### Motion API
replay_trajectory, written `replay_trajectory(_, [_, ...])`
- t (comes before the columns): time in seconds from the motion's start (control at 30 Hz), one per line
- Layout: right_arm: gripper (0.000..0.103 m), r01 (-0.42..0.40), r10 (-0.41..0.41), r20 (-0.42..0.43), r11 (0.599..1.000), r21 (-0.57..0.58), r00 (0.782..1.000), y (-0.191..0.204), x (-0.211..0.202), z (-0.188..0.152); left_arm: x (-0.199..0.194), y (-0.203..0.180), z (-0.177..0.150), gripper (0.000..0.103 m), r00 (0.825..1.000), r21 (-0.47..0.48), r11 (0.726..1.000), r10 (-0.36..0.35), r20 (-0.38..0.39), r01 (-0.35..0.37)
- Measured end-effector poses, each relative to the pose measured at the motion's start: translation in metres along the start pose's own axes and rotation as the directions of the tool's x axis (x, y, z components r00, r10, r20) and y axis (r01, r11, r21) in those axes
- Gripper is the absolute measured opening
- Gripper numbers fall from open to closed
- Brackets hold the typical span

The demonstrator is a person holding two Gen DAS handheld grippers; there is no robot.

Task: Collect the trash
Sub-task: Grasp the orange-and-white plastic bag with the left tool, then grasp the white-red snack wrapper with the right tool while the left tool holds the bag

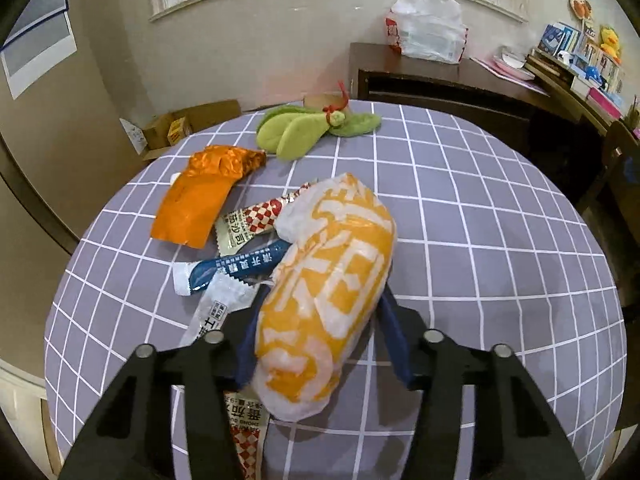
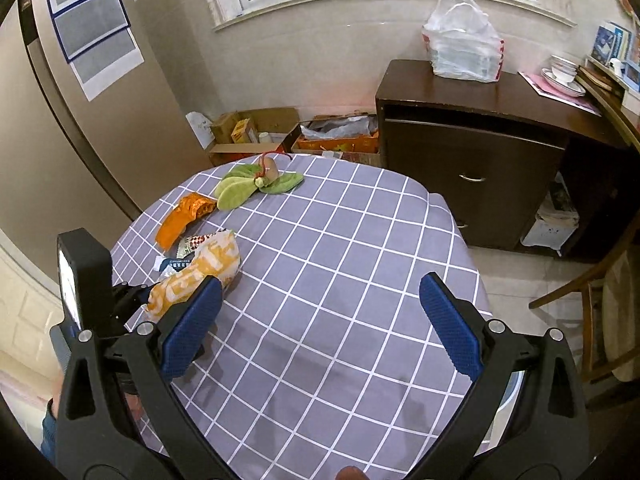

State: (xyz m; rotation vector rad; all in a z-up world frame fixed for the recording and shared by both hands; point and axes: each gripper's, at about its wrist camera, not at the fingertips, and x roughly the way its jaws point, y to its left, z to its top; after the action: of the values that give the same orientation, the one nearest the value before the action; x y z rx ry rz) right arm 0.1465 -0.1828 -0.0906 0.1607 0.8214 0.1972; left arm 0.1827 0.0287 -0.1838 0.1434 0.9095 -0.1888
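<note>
My left gripper (image 1: 320, 344) is shut on a crumpled white and yellow wrapper (image 1: 328, 300), which it holds just over the round table (image 1: 480, 240). The wrapper also shows in the right wrist view (image 2: 200, 276). Under and left of it lie an orange foil packet (image 1: 200, 200), a red checked sauce sachet (image 1: 256, 220), a blue sachet (image 1: 236, 268) and a white sachet (image 1: 216, 312). Another red sachet (image 1: 248, 436) lies near the gripper's base. My right gripper (image 2: 320, 312) is open and empty above the table's middle.
A green plush toy (image 1: 312, 128) lies at the table's far edge. Cardboard boxes (image 2: 256, 132) stand on the floor behind the table. A dark cabinet (image 2: 480, 160) with a white plastic bag (image 2: 460, 40) stands at the right. A wooden chair (image 2: 592, 312) stands at the far right.
</note>
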Motion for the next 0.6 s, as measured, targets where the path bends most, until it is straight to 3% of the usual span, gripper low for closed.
replay_trajectory(0.07, [0.097,0.001,-0.001,-0.007,1.0,-0.003,1.0,0.002,0.003,-0.001,-0.008,0.004,-0.001,0.045,0.999,-0.032,0.999,-0.034,0.02,0.034])
replay_trajectory(0.2, [0.097,-0.013,0.013,-0.025,1.0,-0.02,1.0,0.013,0.014,-0.002,-0.034,0.018,-0.006,0.044,0.996,-0.093,0.995,-0.02,0.084,0.028])
replay_trajectory(0.4, [0.097,-0.062,0.058,-0.059,0.995,-0.079,0.997,0.041,0.032,-0.004,-0.076,0.051,-0.02,0.044,0.988,-0.177,0.984,0.045,0.146,-0.018])
replay_trajectory(0.6, [0.097,-0.128,0.111,-0.111,0.978,-0.164,0.988,0.078,0.063,-0.007,-0.095,0.083,-0.036,0.044,0.983,-0.244,0.967,0.112,0.147,-0.074])
